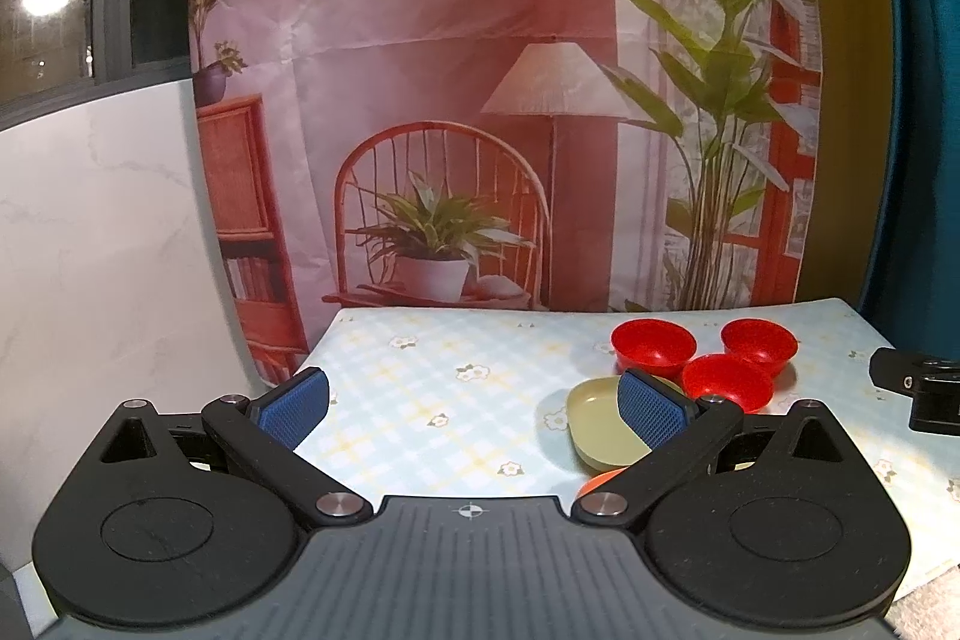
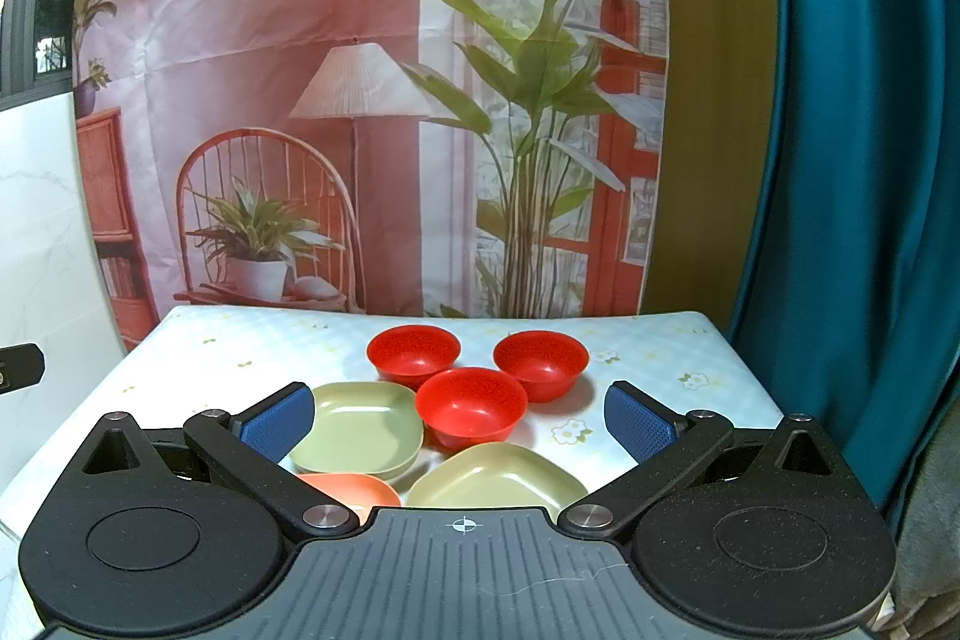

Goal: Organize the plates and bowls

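Observation:
Three red bowls stand close together on the table: back left, back right, front. Two olive-green square plates lie nearer: one on the left, one at front. An orange plate peeks out at the front left. My right gripper is open and empty, above the plates. My left gripper is open and empty, left of the dishes; its view shows the bowls and a green plate partly behind its right finger.
The table has a light checked cloth with flowers. A printed backdrop hangs behind it, a teal curtain on the right, a white marble wall on the left. The right gripper's tip shows in the left wrist view.

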A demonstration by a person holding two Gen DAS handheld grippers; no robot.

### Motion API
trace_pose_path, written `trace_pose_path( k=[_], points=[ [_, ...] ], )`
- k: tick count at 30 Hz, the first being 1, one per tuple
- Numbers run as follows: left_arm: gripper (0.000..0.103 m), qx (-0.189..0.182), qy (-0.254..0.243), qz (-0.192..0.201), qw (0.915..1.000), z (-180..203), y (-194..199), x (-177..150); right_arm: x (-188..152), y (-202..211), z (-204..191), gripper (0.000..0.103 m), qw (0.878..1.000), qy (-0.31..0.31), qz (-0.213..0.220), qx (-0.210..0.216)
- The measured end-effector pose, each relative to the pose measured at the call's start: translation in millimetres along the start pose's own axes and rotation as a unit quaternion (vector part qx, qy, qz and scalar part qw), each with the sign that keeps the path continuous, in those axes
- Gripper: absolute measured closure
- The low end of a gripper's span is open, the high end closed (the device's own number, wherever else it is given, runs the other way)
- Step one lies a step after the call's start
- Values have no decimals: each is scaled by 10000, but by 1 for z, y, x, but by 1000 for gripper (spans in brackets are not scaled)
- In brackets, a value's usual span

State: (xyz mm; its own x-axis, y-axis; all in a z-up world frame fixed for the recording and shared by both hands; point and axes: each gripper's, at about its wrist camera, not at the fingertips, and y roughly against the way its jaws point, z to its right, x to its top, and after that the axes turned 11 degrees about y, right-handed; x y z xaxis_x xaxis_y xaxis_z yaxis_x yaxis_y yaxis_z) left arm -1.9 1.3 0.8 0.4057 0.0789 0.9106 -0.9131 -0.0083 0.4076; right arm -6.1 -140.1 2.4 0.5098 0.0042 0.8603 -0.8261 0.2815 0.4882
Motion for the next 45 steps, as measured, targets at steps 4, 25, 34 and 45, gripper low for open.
trace_pose_path(
  k=[4, 25, 34, 45],
  points=[
    [0, -30, -26, 30, 10000, 0, 1, -1, -1, 0, 0, 0, 10000, 3, 4, -2],
    [0, -34, -9, 28, 10000, 1, 1, -4, -1, 0, 0, 0, 10000, 8, 12, -4],
    [0, -35, -7, 24, 10000, 0, 1, -4, -1, 0, 0, 0, 10000, 9, 12, -4],
    [0, -35, -3, 20, 10000, 0, 0, -4, -1, 0, 0, 0, 10000, 10, 11, -3]
  ],
)
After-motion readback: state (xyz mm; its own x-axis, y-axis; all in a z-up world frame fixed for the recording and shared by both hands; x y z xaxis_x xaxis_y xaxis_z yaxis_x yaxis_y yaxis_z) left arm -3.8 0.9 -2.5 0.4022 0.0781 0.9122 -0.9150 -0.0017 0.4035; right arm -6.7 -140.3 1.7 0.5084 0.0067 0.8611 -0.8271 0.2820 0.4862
